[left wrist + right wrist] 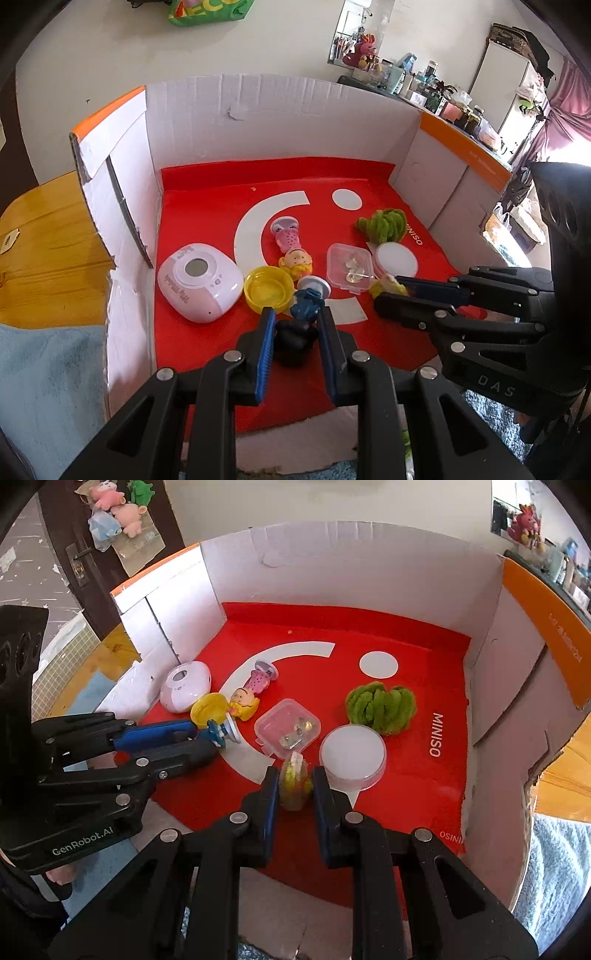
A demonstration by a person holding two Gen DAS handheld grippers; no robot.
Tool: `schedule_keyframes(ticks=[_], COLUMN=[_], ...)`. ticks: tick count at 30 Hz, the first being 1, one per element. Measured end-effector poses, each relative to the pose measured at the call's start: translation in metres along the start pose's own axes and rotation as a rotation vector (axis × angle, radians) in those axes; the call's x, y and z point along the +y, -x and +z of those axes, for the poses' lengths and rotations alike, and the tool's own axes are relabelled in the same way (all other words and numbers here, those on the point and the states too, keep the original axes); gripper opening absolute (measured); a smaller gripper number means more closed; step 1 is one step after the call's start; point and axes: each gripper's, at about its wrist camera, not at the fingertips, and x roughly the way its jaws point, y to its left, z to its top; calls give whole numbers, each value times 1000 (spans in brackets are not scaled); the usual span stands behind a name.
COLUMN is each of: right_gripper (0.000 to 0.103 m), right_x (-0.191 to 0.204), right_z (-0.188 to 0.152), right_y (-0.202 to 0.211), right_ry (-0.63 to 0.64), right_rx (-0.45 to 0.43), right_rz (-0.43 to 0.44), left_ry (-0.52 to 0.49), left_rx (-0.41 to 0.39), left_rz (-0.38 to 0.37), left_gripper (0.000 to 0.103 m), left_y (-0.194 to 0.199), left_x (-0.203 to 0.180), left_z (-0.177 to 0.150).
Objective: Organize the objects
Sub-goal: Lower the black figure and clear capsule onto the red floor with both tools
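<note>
Left tongs (pixel 295 332) pinch a small dark toy figure with a blue top (pixel 301 325); long axis runs along the fingers, blue end forward toward the box middle, white disc base at its far tip. Right tongs (pixel 293 786) are clamped on a small yellow-green translucent figurine (pixel 294 784), roughly upright between the pads, long axis near vertical, pale ribbed end up. Both held just above or on the red liner; contact can't be told.

Surface: red sheet with white arc-and-dot logo and "MINISO" print (pixel 413 794), lining an open white cardboard box with orange rim (pixel 369 561).

On the liner:
- pink-white rounded plastic device with round window (pixel 197 282), near left wall
- yellow plastic cap, open side up (pixel 267 290), just beside it
- doll with yellow hair and pink dotted dress (pixel 291 251), lying flat, head toward the camera, feet toward the back wall
- clear square lidded plastic box with small metal bits inside (pixel 288 727), centre
- white round translucent tub (pixel 352 757), touching or just beside the right tongs' outer finger
- green fuzzy chenille bundle (pixel 380 703), behind the tub

Room: box sits on a wooden table (pixel 48 251); light blue cloth (pixel 48 384) at near left. Cluttered shelf with a pink plush (pixel 364 50) behind; dark door with hanging plush toys (pixel 110 513); pink curtain (pixel 565 107) far right.
</note>
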Motion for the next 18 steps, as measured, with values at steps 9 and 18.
schedule_keyframes(ticks=[9, 18], right_gripper=[17, 17], right_x=[-1, -2], right_z=[1, 2], right_y=[1, 1], right_ry=[-9, -14], right_rx=[-1, -2], right_rz=[10, 16], left_ry=[5, 1], left_rx=[-2, 0], left_rz=[-3, 0], left_gripper=[24, 24], left_y=[-3, -5], left_x=[1, 0], left_z=[2, 1])
